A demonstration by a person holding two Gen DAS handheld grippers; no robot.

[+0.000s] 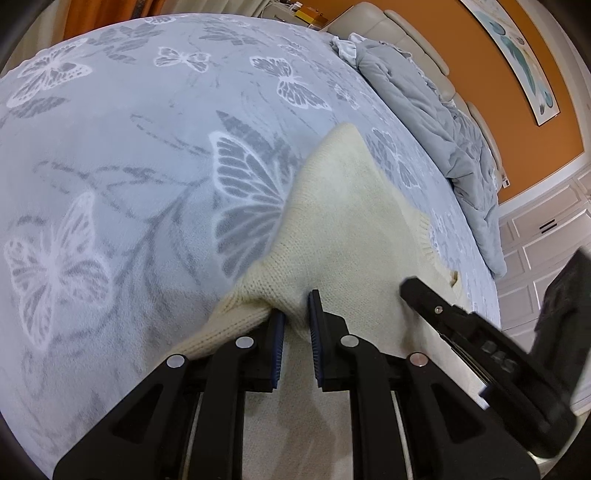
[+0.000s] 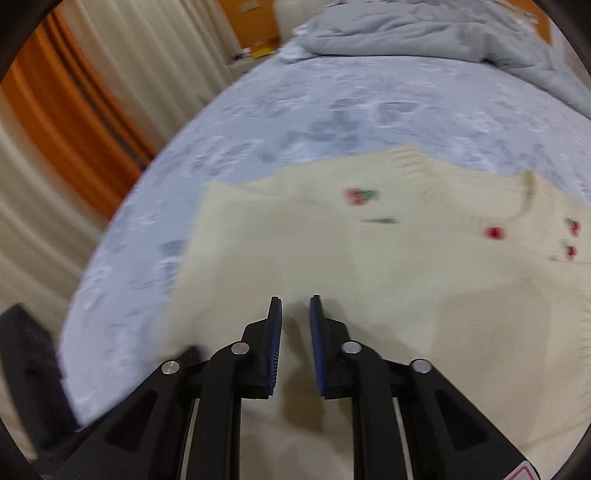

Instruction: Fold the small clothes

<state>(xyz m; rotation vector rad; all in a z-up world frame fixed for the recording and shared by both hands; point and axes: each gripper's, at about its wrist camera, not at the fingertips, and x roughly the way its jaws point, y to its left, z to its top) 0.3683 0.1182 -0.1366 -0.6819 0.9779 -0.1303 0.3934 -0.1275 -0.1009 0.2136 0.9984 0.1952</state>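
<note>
A cream knit sweater point(image 1: 343, 206) lies on a bed, spread out flat in the right wrist view point(image 2: 295, 240), where small red cherry motifs point(image 2: 356, 195) show on it. My left gripper point(image 1: 296, 302) is shut on a bunched fold at the sweater's near left edge, and the knit is pinched between its blue pads. My right gripper point(image 2: 294, 298) hovers over the sweater's near part with its jaws close together and nothing between them. From the left wrist view the right gripper point(image 1: 408, 290) reaches in from the right, above the sweater.
The bed has a pale blue-grey butterfly-print cover point(image 1: 129, 147). A crumpled grey duvet point(image 1: 424, 110) lies along the beige headboard point(image 1: 388, 22). Curtains point(image 2: 110, 55) hang beyond the bed's left edge. White panelled cabinets point(image 1: 546, 229) stand to the right.
</note>
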